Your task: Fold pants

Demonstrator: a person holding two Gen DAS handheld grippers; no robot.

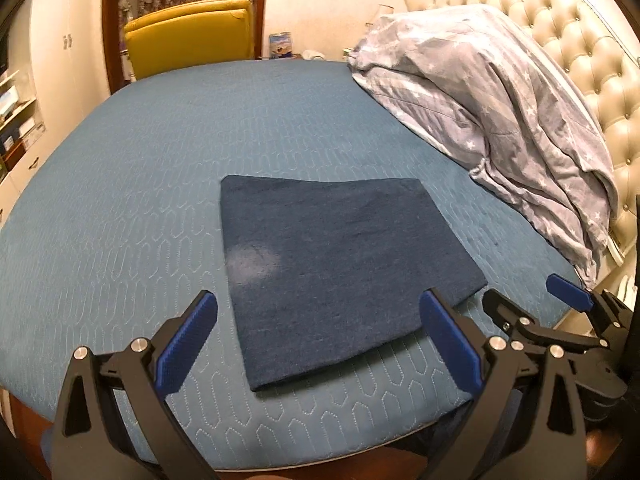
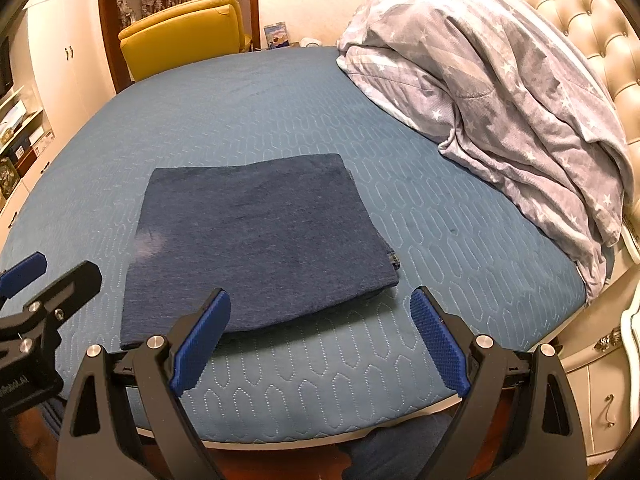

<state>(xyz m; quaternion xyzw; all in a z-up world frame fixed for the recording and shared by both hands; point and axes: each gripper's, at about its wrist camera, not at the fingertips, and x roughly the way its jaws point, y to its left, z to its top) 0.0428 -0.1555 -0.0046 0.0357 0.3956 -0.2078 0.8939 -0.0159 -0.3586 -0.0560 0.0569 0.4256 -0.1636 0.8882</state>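
The dark blue pants [image 1: 336,264] lie folded into a flat rectangle on the teal quilted bed [image 1: 140,200]. They also show in the right wrist view [image 2: 256,240]. My left gripper [image 1: 316,312] is open and empty, held above the near edge of the folded pants. My right gripper [image 2: 320,304] is open and empty, just off the near right corner of the pants. The right gripper shows at the right edge of the left wrist view [image 1: 532,292], and the left gripper at the left edge of the right wrist view [image 2: 52,268].
A crumpled grey star-print duvet [image 1: 500,108] is piled by the tufted cream headboard [image 1: 580,40]. A yellow chair [image 1: 192,36] stands past the far side of the bed. White cabinets [image 2: 64,48] stand at the left. A white nightstand [image 2: 600,380] stands at the right.
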